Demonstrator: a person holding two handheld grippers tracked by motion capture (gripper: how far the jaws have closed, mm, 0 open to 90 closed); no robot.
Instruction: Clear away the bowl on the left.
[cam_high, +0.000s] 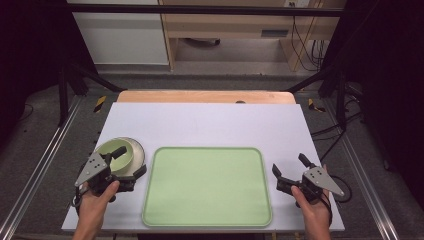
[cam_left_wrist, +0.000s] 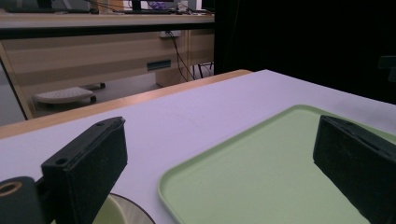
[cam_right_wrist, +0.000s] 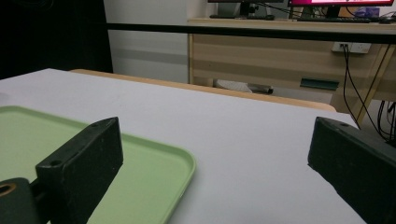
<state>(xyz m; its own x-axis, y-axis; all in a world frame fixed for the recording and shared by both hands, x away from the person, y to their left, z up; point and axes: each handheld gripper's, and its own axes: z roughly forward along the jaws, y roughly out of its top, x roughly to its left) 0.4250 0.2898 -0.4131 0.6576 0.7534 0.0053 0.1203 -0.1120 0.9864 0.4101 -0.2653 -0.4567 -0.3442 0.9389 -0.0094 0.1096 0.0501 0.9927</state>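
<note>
Green plastic tray (cam_high: 207, 186) lies bare at mid-table, the landmark here. Just left of it a pale green bowl (cam_high: 116, 155) sits on a white plate (cam_high: 139, 151). The left gripper (cam_high: 128, 165) hovers above the bowl, jaws spread wide and holding nothing; the right gripper (cam_high: 292, 167) waits right of the tray, likewise agape. A clean lift likely means closing squarely on the bowl's rim. The gripper's body covers the bowl's near side.
</note>
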